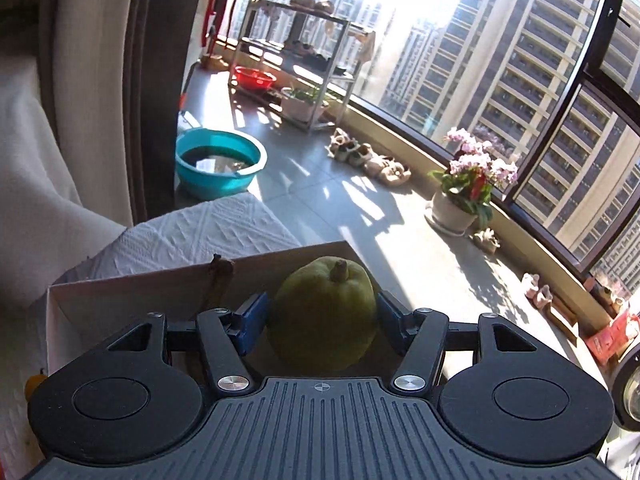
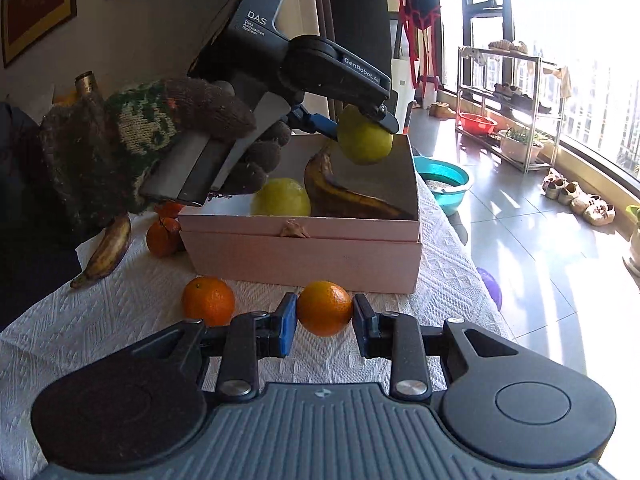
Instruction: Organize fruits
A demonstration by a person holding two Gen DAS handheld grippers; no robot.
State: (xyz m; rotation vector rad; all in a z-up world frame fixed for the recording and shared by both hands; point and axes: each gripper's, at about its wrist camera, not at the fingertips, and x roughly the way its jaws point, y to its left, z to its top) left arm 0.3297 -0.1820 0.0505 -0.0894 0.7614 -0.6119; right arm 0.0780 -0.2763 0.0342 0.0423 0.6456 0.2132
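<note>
My left gripper (image 1: 322,316) is shut on a green pear (image 1: 325,312) and holds it above the open pink box (image 1: 120,292). From the right wrist view, the left gripper (image 2: 362,126) holds that pear (image 2: 365,138) over the box (image 2: 304,256), which holds another green pear (image 2: 281,198) and a dark overripe banana (image 2: 344,192). My right gripper (image 2: 325,316) is shut on an orange (image 2: 325,308) just above the white cloth in front of the box. A second orange (image 2: 208,300) lies to its left.
Another banana (image 2: 106,252) and more oranges (image 2: 164,236) lie left of the box on the white tablecloth (image 2: 100,320). Beyond the table's edge are a teal basin (image 2: 442,184), a metal shoe rack (image 2: 508,104), shoes and a flower pot (image 1: 460,200) by the windows.
</note>
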